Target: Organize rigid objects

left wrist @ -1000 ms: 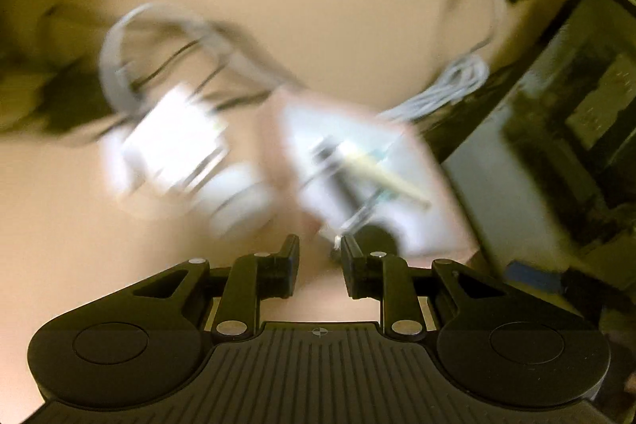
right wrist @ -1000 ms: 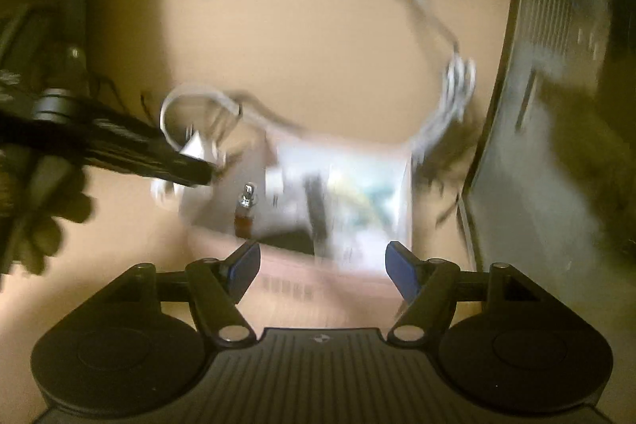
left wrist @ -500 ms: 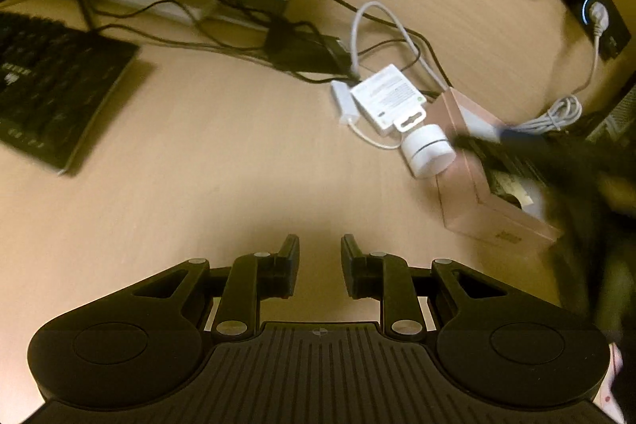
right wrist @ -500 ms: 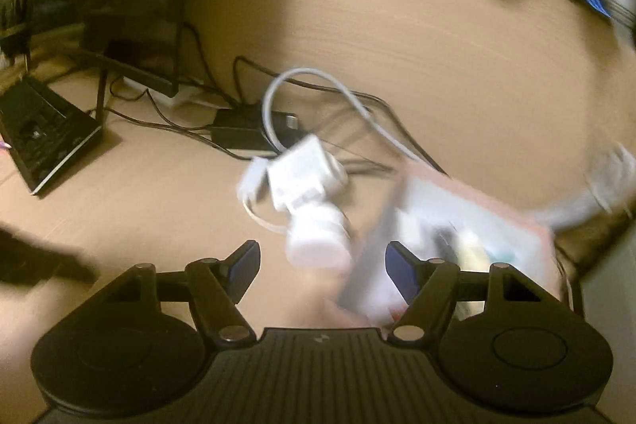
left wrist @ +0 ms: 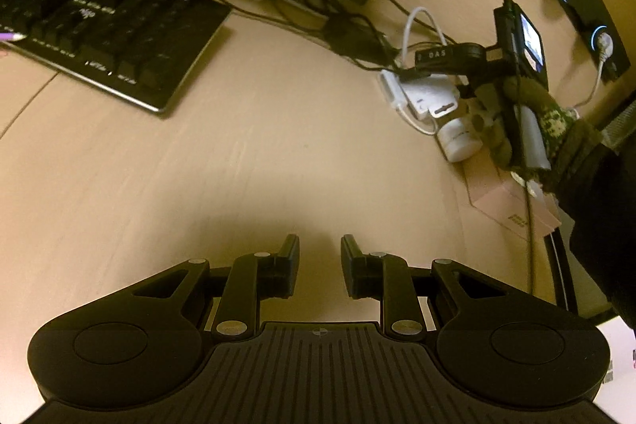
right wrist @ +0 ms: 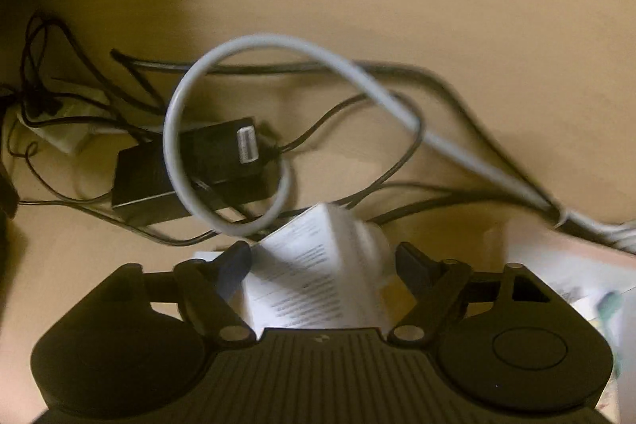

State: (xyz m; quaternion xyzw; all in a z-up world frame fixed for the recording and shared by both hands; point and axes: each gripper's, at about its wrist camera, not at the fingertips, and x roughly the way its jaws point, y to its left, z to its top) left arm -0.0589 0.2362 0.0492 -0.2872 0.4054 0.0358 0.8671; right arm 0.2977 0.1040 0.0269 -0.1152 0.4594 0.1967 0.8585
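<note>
Right hand-held gripper (right wrist: 324,261) spread wide around white adapter (right wrist: 318,273), apparently untouched.

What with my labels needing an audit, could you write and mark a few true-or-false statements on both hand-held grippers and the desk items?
1. The left hand-held gripper holds nothing. True.
2. The white adapter sits between the open fingers of the right hand-held gripper. True.
3. The keyboard is white. False: it is black.
4. The grey cable lies straight. False: it curls in a loop over the black power brick.
</note>
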